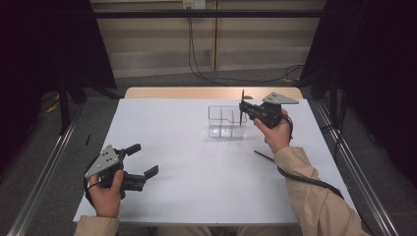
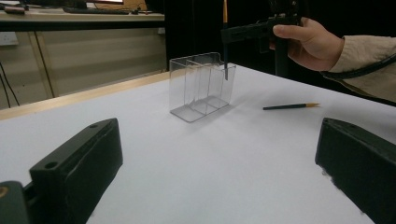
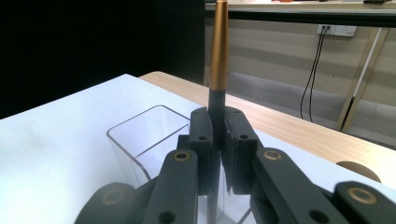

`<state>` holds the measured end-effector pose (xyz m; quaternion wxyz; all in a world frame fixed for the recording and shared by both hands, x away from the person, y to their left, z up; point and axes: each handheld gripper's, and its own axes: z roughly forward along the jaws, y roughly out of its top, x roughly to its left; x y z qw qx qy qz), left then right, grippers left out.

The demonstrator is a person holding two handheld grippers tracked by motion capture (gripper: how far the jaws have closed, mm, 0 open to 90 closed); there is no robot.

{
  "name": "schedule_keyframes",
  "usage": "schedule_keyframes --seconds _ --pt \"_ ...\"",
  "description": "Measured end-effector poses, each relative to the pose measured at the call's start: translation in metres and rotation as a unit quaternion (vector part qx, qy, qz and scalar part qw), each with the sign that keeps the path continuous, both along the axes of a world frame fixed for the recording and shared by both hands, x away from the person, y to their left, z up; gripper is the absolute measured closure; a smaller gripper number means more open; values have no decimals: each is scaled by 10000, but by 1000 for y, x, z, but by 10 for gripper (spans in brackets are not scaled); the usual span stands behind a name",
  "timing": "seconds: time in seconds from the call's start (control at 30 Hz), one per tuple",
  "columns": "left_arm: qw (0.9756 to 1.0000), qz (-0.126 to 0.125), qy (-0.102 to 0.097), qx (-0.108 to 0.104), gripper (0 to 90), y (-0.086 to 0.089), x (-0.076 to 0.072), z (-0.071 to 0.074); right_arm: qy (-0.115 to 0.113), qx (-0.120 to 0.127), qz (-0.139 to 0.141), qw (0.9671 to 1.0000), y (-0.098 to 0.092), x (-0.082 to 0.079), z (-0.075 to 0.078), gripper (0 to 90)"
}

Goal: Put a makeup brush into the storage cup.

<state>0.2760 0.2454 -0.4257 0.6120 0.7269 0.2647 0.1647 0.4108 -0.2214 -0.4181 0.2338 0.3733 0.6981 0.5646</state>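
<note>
A clear three-compartment holder [image 1: 225,122] [image 2: 201,86] stands at the back middle of the white table [image 1: 196,187]. My right gripper [image 1: 242,111] [image 3: 218,140] is shut on a slim dark pen with a gold end [image 3: 218,51] [image 2: 225,46]. It holds the pen upright, gold end up, over the holder's right end. The pen's lower tip hangs at rim level; I cannot tell whether it is inside. A second such pen [image 1: 264,156] [image 2: 289,106] lies flat on the table below the right hand. My left gripper [image 1: 143,159] [image 2: 219,186] rests open at the front left with nothing between its fingers.
A wooden edge [image 1: 211,92] runs along the back of the table. Metal rails [image 1: 44,167] flank it on the floor, with dark curtains on both sides. Cables [image 1: 236,78] lie on the floor behind. The right gripper's cable [image 1: 305,179] trails over the table.
</note>
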Motion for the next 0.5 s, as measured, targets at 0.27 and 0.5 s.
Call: schedule_keyframes --seconds 0.27,0.5 --pt "10000 14 -16 2 6 1 0 0 77 176 -14 9998 -1 -2 -1 697" --pt "10000 2 -2 5 6 -1 0 0 51 337 147 9993 -2 -5 1 459"
